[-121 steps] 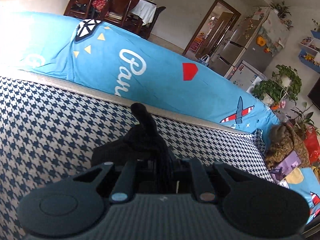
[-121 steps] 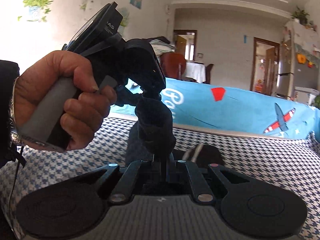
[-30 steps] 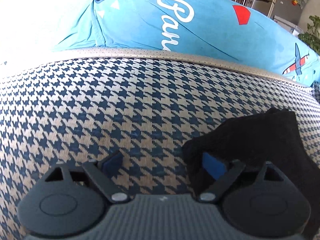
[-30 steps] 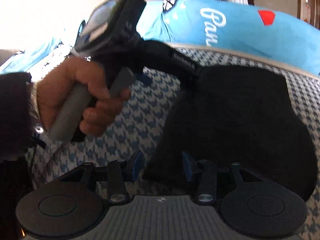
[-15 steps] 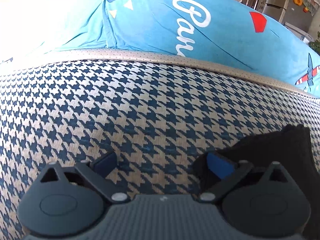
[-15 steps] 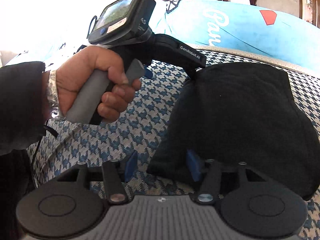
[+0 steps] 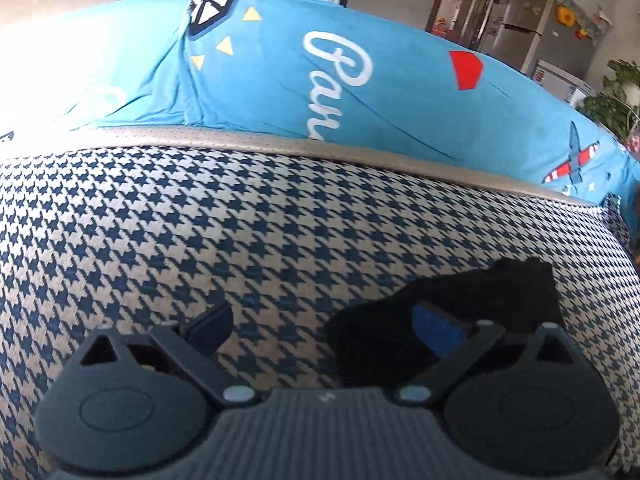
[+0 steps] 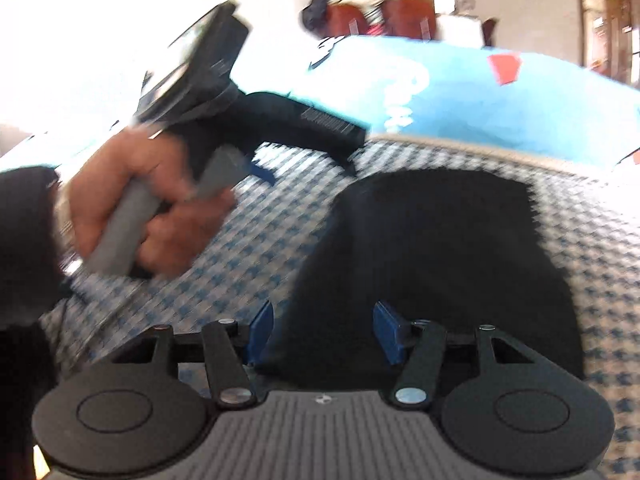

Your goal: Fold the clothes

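One black garment (image 8: pixel 432 264) is lying folded flat on the checked cushion (image 7: pixel 248 240), in front of the one blue cover (image 7: pixel 360 92) behind it. Two grippers are hovering over the cushion: the left gripper (image 7: pixel 320 326) with jaws wide, the right gripper (image 8: pixel 324 330) also spread, both gripping nothing.

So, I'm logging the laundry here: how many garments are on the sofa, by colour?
Black garment: 1, lying on the houndstooth seat
Other colours: 0
Total: 1
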The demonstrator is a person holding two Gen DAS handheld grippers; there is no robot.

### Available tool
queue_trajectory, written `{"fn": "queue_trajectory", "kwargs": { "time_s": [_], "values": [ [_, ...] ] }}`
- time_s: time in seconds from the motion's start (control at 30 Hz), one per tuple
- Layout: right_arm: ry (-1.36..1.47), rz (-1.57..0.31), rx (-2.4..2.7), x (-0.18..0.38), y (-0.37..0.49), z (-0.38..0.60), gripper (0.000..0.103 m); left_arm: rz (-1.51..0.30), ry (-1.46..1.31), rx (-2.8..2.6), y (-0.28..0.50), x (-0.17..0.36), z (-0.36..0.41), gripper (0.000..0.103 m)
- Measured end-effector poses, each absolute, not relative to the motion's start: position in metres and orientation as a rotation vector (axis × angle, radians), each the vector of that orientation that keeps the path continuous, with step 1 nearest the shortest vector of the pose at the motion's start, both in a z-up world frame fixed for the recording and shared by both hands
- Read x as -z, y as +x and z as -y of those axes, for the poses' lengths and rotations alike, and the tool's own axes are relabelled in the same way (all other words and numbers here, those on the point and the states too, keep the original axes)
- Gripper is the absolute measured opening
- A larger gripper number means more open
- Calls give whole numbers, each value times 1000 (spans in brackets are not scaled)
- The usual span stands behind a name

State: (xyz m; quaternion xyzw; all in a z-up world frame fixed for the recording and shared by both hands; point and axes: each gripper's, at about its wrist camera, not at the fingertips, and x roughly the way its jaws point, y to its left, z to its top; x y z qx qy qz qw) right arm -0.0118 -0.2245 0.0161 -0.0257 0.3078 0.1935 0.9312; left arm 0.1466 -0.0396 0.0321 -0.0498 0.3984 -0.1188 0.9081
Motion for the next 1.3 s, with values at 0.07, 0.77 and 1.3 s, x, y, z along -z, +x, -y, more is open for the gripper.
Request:
{"fn": "queue_trajectory", "kwargs": {
  "time_s": [0.07, 0.77, 1.3],
  "values": [
    [-35, -612, -353, -20, -8, 234, 56, -814, -53, 268, 137, -30, 53, 102],
    [79, -716, -180, 1, 15, 264, 76, -888, 70, 249, 123, 3, 69, 103],
    [127, -736, -212, -8, 22, 261, 103, -951, 63, 201, 122, -1, 73, 103]
  ]
}}
